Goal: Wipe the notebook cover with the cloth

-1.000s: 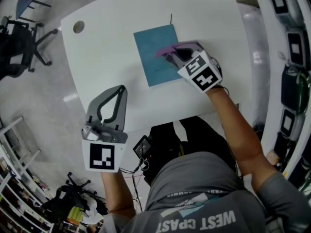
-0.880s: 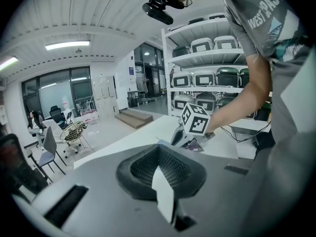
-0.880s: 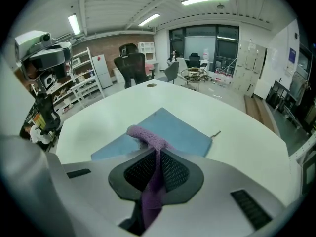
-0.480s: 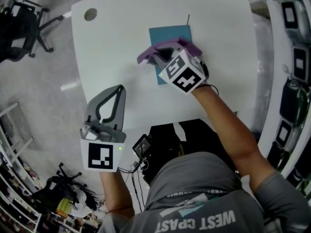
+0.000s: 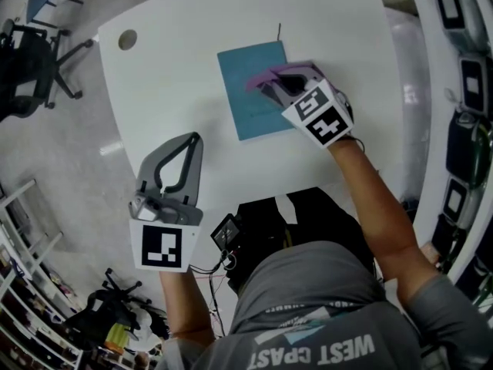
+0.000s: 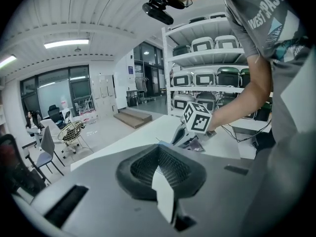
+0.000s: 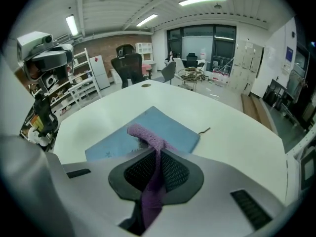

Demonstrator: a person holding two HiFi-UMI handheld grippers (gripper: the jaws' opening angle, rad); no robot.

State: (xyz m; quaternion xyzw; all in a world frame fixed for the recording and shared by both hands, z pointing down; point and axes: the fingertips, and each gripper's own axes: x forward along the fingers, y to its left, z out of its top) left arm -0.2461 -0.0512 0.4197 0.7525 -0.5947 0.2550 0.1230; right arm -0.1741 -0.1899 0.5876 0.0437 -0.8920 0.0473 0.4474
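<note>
Left claw (image 5: 192, 139): closed on nothing, tips together. It hangs over the counter's near-left edge, well apart from the notebook, and takes no part in the wipe.
Counter (image 5: 169, 68): white, bare around the notebook.
Notebook (image 5: 245, 91): blue, flat on the counter just right of its middle. Its long axis runs away from the person, leaning slightly left at the far end.
Cloth (image 5: 258, 80): purple. Its free end is draped on the cover's right half, about midway along the long axis, and the rest is pinched in the right claw.
Right claw (image 5: 269, 85): clamped on the cloth, pointing down and leftward from the notebook's right edge.
Key relation: most of the bare cover lies left of this claw's tips, across the short axis, with strips toward the far and near ends too.
Nearer hand: the right, already over the notebook.
Likely next move: a drag leftward across the cover with the cloth pressed flat, probably repeated along the long axis.
Risk: the notebook may slide, since nothing pins it.
</note>
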